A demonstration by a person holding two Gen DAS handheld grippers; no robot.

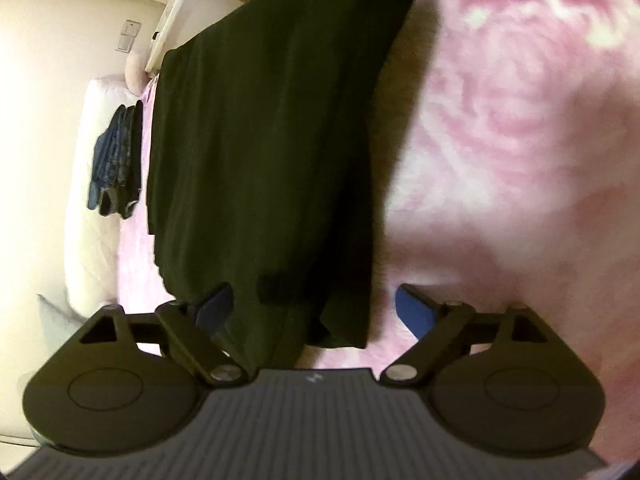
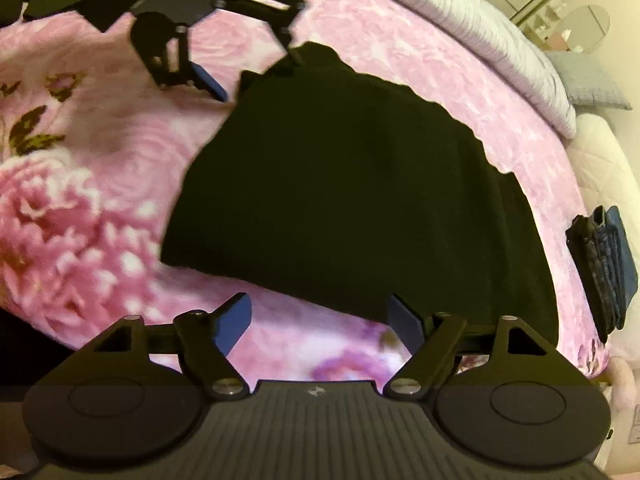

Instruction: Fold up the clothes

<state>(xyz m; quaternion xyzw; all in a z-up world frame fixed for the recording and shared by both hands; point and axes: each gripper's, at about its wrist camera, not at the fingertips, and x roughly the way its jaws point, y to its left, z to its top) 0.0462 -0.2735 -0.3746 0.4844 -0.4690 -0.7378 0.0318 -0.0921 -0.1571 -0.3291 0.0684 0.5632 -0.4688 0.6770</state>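
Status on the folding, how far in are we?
Done: a dark blue folded stack sits at the bed edge, and the black garment lies doubled flat on the pink floral blanket. In hand: nothing; left gripper and right gripper are both open. Left: probably more folds on the black garment, then stacking.

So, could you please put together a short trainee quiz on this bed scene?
1. True or false: the left tongs are clamped on the black garment.
2. What lies near the bed's edge? A) folded jeans B) a towel C) shoes
3. What pattern covers the bedspread?

Key: 1. False, both the left and the right tongs stand open. 2. A, the folded jeans. 3. Pink flowers.
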